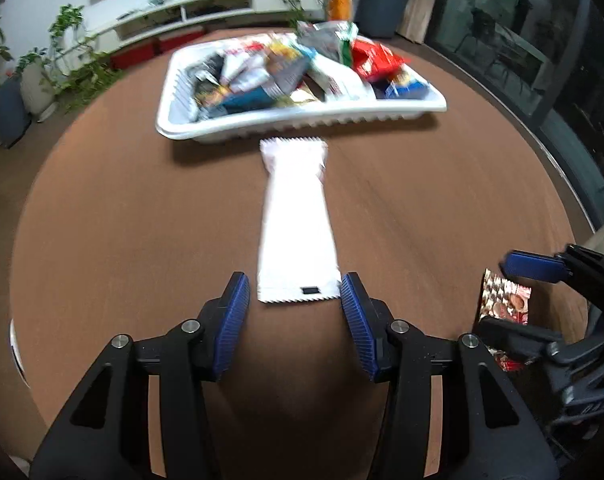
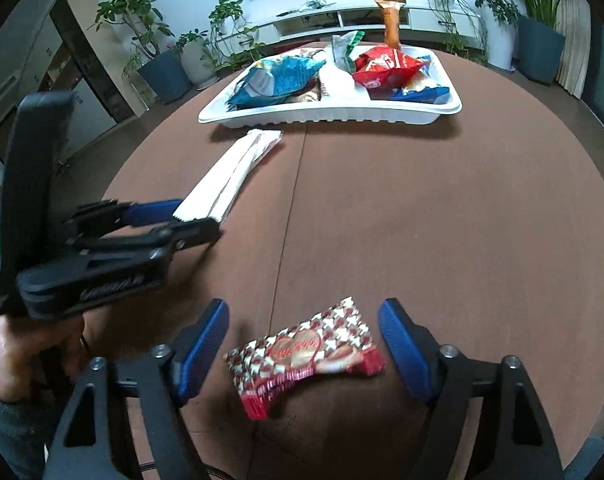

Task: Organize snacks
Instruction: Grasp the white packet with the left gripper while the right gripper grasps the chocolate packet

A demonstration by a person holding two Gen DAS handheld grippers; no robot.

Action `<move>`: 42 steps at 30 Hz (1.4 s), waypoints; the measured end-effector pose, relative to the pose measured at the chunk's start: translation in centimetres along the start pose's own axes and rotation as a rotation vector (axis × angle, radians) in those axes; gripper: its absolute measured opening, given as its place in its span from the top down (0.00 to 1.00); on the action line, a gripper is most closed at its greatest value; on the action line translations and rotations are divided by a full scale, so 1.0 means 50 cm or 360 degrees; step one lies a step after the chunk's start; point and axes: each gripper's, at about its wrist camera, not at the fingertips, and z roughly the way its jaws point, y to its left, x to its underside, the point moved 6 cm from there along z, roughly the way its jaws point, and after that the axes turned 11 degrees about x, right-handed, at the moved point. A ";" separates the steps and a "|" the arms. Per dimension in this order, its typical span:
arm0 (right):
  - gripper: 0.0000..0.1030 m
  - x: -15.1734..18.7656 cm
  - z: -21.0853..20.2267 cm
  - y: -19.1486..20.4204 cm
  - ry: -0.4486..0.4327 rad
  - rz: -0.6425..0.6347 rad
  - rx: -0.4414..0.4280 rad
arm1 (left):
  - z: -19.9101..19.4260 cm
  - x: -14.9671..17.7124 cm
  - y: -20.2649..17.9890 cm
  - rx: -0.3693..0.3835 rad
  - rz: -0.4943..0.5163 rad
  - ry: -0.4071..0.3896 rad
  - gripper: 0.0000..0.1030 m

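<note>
A long white snack packet [image 1: 294, 216] lies lengthwise on the brown table, its far end almost at the white tray [image 1: 302, 124]. My left gripper [image 1: 295, 280] is shut on the packet's near end, the blue pads on either side edge; the right wrist view shows the same grip [image 2: 196, 218] on the packet [image 2: 230, 172]. A red and white patterned snack [image 2: 306, 354] lies between the fingers of my right gripper [image 2: 304, 306], which stands open with both pads clear of it. The tray [image 2: 330, 116] holds several snack bags.
An orange packet [image 2: 392, 20] stands upright just behind the tray. A person's hand [image 2: 22, 352] holds the left gripper at the lower left. The round table's edge [image 1: 558, 168] curves past on the right, with potted plants and a low white cabinet beyond.
</note>
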 end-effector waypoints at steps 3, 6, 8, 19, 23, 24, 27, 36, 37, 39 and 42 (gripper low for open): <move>0.25 0.004 -0.027 -0.012 -0.0026 0.0022 0.0029 | -0.014 -0.025 0.007 -0.0051 -0.0003 -0.0043 0.53; 0.25 0.026 -0.043 -0.013 0.0005 0.0064 0.0032 | 0.004 -0.048 0.008 -0.0084 0.0033 0.0008 0.51; 0.25 0.040 -0.041 -0.004 0.0037 0.0061 0.0021 | 0.029 -0.053 0.012 -0.0110 0.0047 0.0077 0.52; 0.40 0.020 0.009 0.043 0.0014 -0.0013 0.0087 | 0.077 -0.082 0.002 -0.0042 0.0079 0.0150 0.64; 0.61 0.011 0.013 0.026 -0.0003 -0.0003 0.0098 | 0.080 -0.084 -0.005 -0.0032 0.0118 0.0146 0.70; 0.65 0.009 0.014 0.021 0.0001 -0.0007 0.0105 | 0.081 -0.083 -0.006 -0.0029 0.0124 0.0147 0.73; 0.75 0.009 0.013 0.011 0.0014 -0.0016 0.0083 | 0.082 -0.081 -0.011 -0.0018 0.0146 0.0155 0.75; 0.84 0.014 -0.007 0.014 -0.0018 -0.0052 0.0008 | 0.056 -0.060 -0.003 0.0011 0.0127 0.0131 0.80; 0.84 0.012 -0.009 0.013 -0.0026 -0.0053 0.0009 | 0.050 -0.058 -0.003 0.0005 0.0121 0.0117 0.80; 0.84 0.008 -0.013 0.007 -0.0036 -0.0040 0.0002 | 0.038 -0.055 -0.005 -0.0013 0.0115 0.0082 0.80; 0.85 0.002 -0.021 -0.008 -0.0047 -0.0007 -0.0008 | 0.018 -0.053 -0.011 -0.0038 0.0118 0.0040 0.80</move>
